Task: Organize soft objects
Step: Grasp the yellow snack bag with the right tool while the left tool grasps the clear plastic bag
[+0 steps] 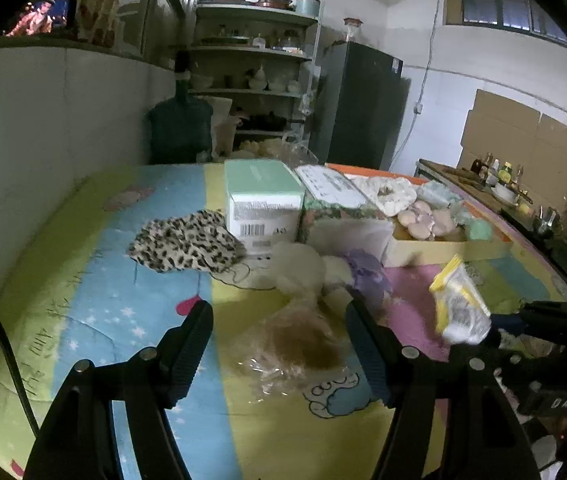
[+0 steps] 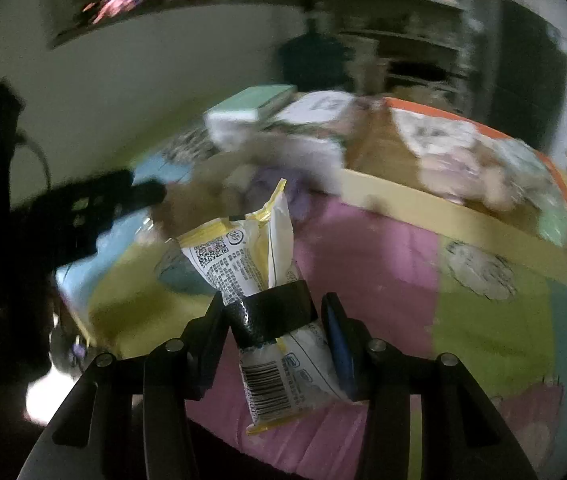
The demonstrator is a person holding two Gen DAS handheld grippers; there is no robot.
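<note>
My right tongs [image 2: 273, 316] pinch a yellow-edged snack packet [image 2: 243, 248] off the mat [image 2: 383, 264]; my left tongs [image 1: 279, 316] gape wide, empty, above a clear bag [image 1: 295, 344].

Both wrist views low over quilt [image 1: 83, 280], facing shelves, sharing cardboard tray [image 2: 443, 208]

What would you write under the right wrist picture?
Right gripper shut on a yellow-edged snack packet above the colourful quilt.
</note>
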